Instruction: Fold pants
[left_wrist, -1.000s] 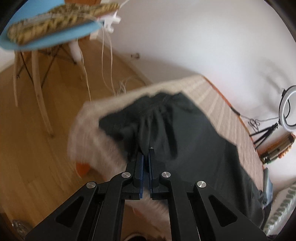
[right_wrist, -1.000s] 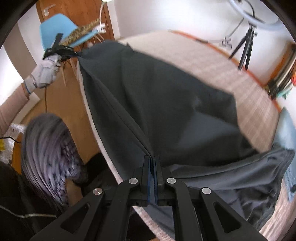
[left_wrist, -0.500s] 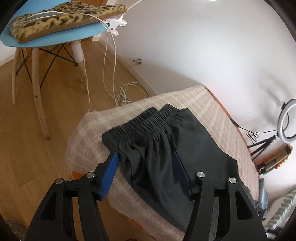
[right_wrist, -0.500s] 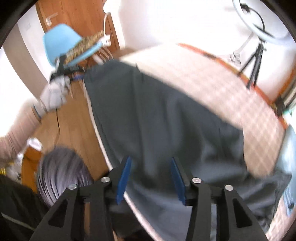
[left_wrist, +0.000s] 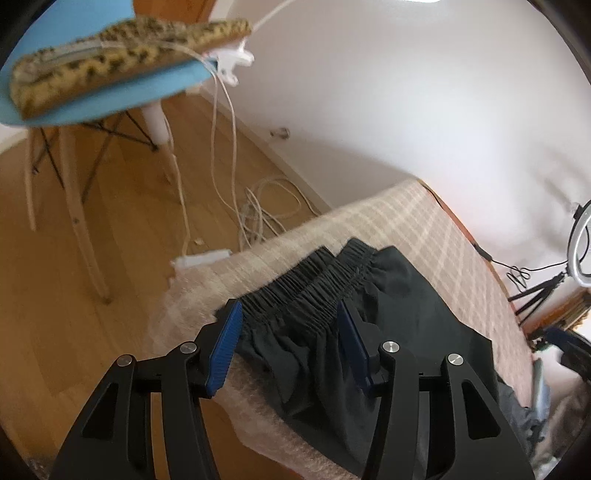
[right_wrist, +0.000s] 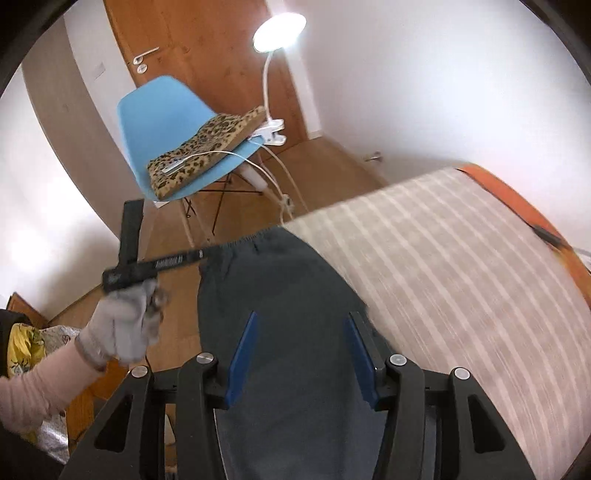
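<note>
Dark pants (left_wrist: 406, 332) lie flat on the checked bed cover (left_wrist: 424, 229), their gathered waistband (left_wrist: 314, 280) near the bed's end. My left gripper (left_wrist: 289, 308) hovers over the waistband's corner. Its jaws are apart and closing, the cloth lies beneath them, and the pads touch nothing. In the right wrist view my right gripper (right_wrist: 303, 317) stands open above the pants (right_wrist: 280, 280), with nothing pinched. A gloved hand (right_wrist: 122, 332) holds the left gripper (right_wrist: 201, 254) at the waistband's near corner.
A blue chair (right_wrist: 155, 110) with a leopard cushion (right_wrist: 207, 147) and a clip lamp (right_wrist: 279, 33) stands on the wooden floor beyond the bed's end. White cables (left_wrist: 258, 206) lie on the floor. A ring light on a tripod (left_wrist: 576, 251) stands at the far right.
Both grippers were shut on the lifted pants; both have opened and let go. The pants now lie flat on the bed. The right gripper has swung along them towards the waistband.
</note>
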